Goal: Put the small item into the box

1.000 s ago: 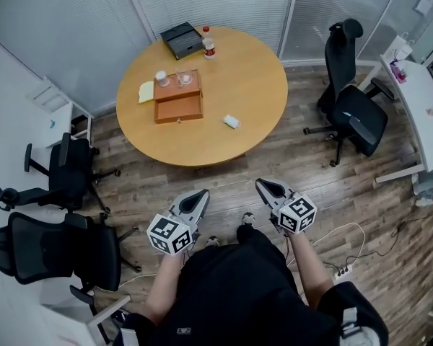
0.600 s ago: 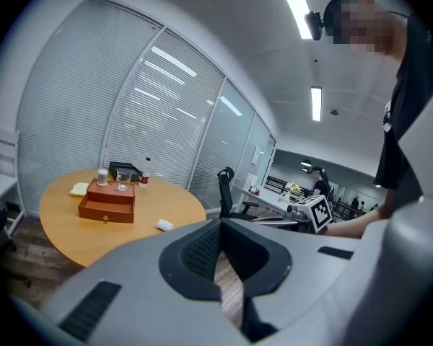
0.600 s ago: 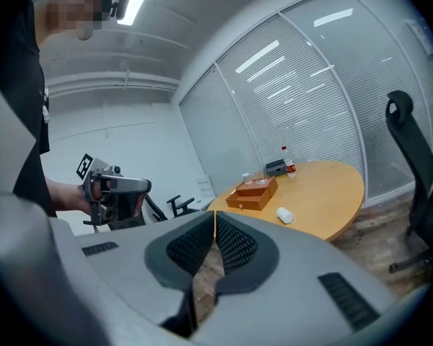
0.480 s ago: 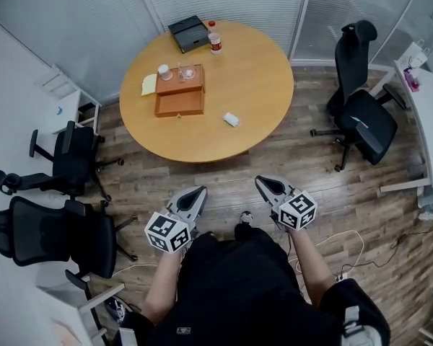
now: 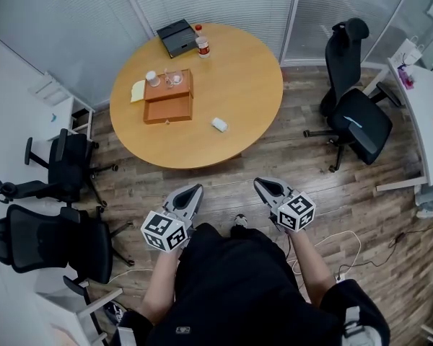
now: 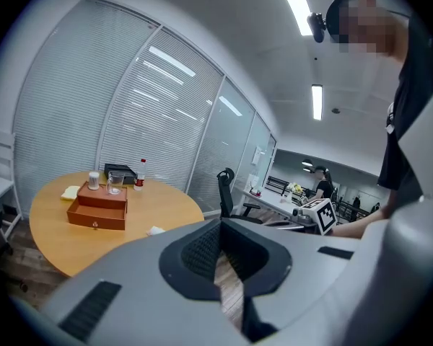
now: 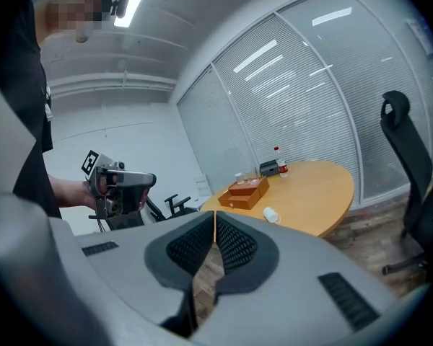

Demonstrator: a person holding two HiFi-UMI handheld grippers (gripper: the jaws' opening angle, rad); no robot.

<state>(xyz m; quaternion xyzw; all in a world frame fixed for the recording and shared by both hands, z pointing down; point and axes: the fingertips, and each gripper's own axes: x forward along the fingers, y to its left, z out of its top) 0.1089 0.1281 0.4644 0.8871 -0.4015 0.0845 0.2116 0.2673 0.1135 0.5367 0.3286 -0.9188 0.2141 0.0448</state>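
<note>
The small white item (image 5: pixel 219 125) lies on the round wooden table (image 5: pixel 245 85), right of the brown wooden box (image 5: pixel 168 96), whose front drawer is pulled out. The right gripper view shows the item (image 7: pixel 271 214) and the box (image 7: pixel 245 193) too, and the left gripper view has the box (image 6: pixel 97 209) and the item (image 6: pixel 156 230). My left gripper (image 5: pixel 195 189) and right gripper (image 5: pixel 260 183) are held side by side over the floor, well short of the table. Both are shut with nothing in them, as seen at the left gripper (image 6: pixel 220 223) and the right gripper (image 7: pixel 214 215).
On the box top stand a small jar (image 5: pixel 152 78) and a glass (image 5: pixel 171 78). A yellow pad (image 5: pixel 137 91), a black case (image 5: pixel 176 37) and a bottle (image 5: pixel 202 46) are on the table. Office chairs stand at the left (image 5: pixel 58 171) and right (image 5: pixel 357 121). Cables (image 5: pixel 361 254) lie on the floor.
The table and room have shifted slightly in the head view as the head moved. Both grippers stay in front of the body, shut.
</note>
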